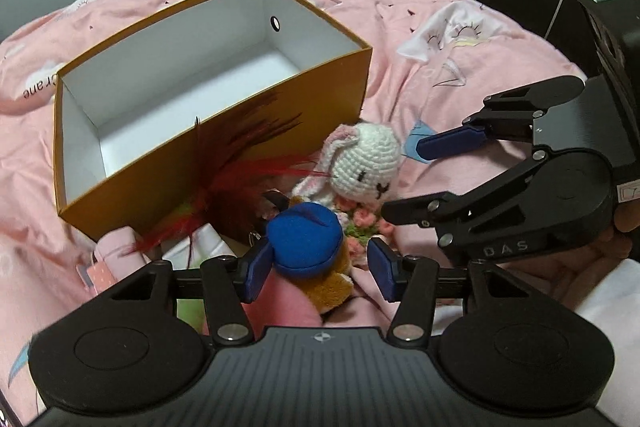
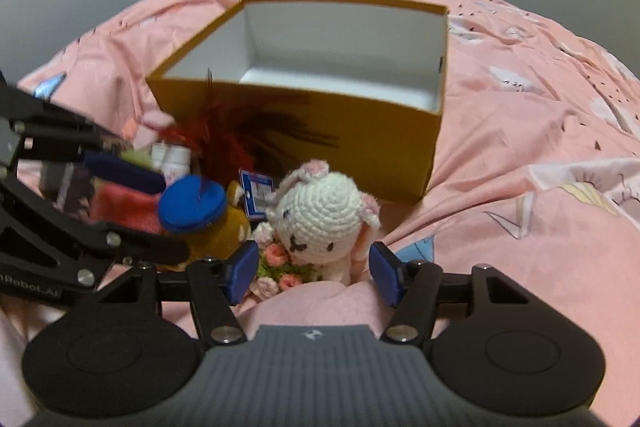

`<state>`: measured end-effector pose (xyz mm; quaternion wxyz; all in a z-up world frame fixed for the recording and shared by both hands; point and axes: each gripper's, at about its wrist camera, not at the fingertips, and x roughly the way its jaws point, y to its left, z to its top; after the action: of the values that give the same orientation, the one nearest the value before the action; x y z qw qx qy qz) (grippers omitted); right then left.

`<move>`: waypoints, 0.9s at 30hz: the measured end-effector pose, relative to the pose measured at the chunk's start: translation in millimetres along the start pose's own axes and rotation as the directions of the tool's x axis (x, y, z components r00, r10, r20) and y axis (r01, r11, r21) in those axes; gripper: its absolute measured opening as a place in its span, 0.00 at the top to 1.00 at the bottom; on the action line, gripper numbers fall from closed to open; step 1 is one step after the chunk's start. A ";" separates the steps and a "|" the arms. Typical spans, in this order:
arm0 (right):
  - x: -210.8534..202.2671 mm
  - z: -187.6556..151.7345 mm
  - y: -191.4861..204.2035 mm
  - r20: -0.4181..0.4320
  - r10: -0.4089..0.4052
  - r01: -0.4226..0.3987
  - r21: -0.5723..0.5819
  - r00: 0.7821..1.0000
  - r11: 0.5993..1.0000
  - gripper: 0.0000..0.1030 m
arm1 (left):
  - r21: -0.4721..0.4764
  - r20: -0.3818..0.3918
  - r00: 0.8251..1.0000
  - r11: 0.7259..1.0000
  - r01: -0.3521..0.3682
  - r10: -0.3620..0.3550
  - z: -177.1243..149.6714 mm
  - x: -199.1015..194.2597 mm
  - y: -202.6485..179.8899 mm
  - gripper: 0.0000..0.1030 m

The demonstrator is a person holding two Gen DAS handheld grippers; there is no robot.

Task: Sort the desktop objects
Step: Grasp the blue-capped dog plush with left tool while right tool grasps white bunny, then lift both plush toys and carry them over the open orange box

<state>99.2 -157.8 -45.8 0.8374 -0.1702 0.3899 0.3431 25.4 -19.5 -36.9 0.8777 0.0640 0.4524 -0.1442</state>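
Your left hand-held gripper (image 1: 316, 269) sits nearest the lens, its blue pads on either side of the brown plush toy with the blue cap (image 1: 306, 241). Its left pad lies against the cap's edge, the right pad stands clear of it, so the jaws are spread and not clamped. Your right hand-held gripper (image 2: 314, 273) likewise stands spread, straddling the white crocheted bunny (image 2: 324, 217). The bunny's bunch of pink knitted flowers (image 2: 276, 263) is just inside the left pad; neither pad presses on the toy.

Both toys lie side by side on the pink bedspread (image 2: 520, 155), the capped plush to the left of the bunny, touching it or nearly so. Further left, a red feather toy (image 1: 224, 183) fans up against the near wall of the box, with a small pink pouch (image 1: 116, 247) beside it at the box's near corner. A blue-and-white tag (image 2: 258, 193) shows between the two toys.

Beyond the pile stands the orange cardboard box (image 1: 320, 95), open-topped, white inside, nothing in it. Its near wall is just behind the toys. Grey walls rise past the far edge of the bed.
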 end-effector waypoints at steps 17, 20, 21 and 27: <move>61.8 21.5 -23.0 -0.040 0.069 -0.065 0.113 0.997 0.992 0.45 | -0.135 0.006 0.996 0.987 0.086 -0.086 5.5 26.3 35.7 0.51; 62.5 20.2 -27.6 -0.016 0.084 -0.081 0.141 0.996 0.987 0.48 | -0.166 0.023 0.994 0.980 0.105 -0.103 6.5 22.1 41.5 0.52; 60.6 19.8 -28.6 -0.008 0.087 -0.085 0.147 0.996 0.985 0.49 | -0.176 0.030 0.993 0.978 0.114 -0.111 7.2 19.7 43.8 0.52; 31.7 23.9 -40.2 0.067 0.109 -0.121 0.212 0.992 0.970 0.51 | -0.230 0.089 0.985 0.959 0.165 -0.148 17.1 -1.4 54.4 0.53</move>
<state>155.1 -159.0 -54.2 0.8401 -0.0459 0.4110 0.3511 54.8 28.3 -26.8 0.8803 -0.0822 0.4388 -0.1606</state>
